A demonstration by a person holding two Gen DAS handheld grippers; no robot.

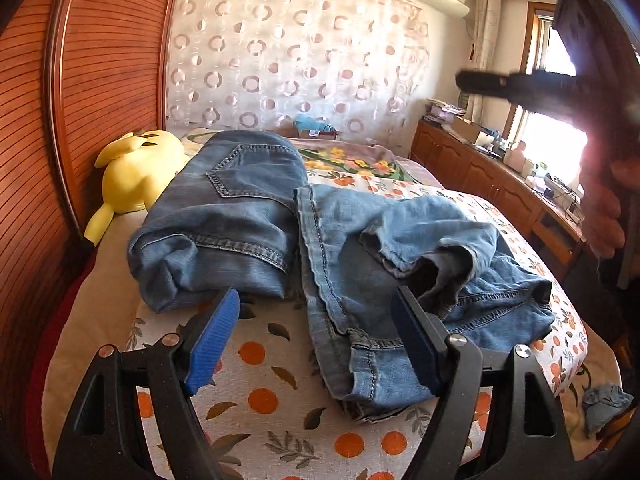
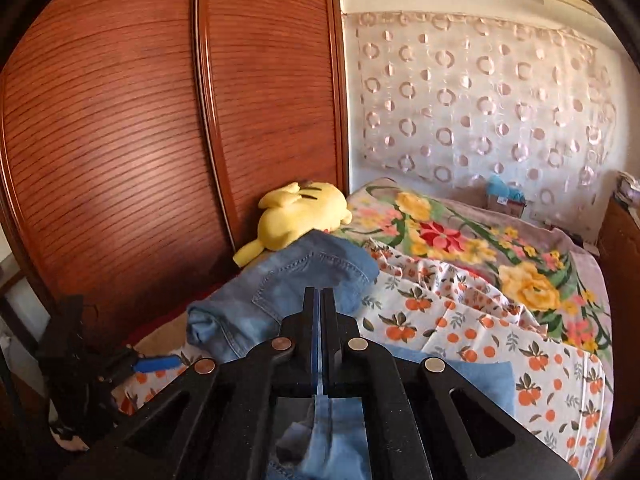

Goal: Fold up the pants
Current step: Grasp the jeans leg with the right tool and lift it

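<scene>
A folded pair of blue jeans lies on the bed and also shows in the right wrist view. A second, rumpled pair of jeans lies to its right in the left wrist view. My left gripper is open just above the bed, one blue pad by the folded pair and the other on the rumpled pair. My right gripper has its jaws together above the bed, and blue denim shows beneath it. I cannot tell if it grips the denim. It appears blurred at upper right in the left wrist view.
A yellow plush toy lies by the wooden wardrobe at the bed's left. The orange-print sheet covers the near bed, a floral blanket the far part. Wooden cabinets line the right side.
</scene>
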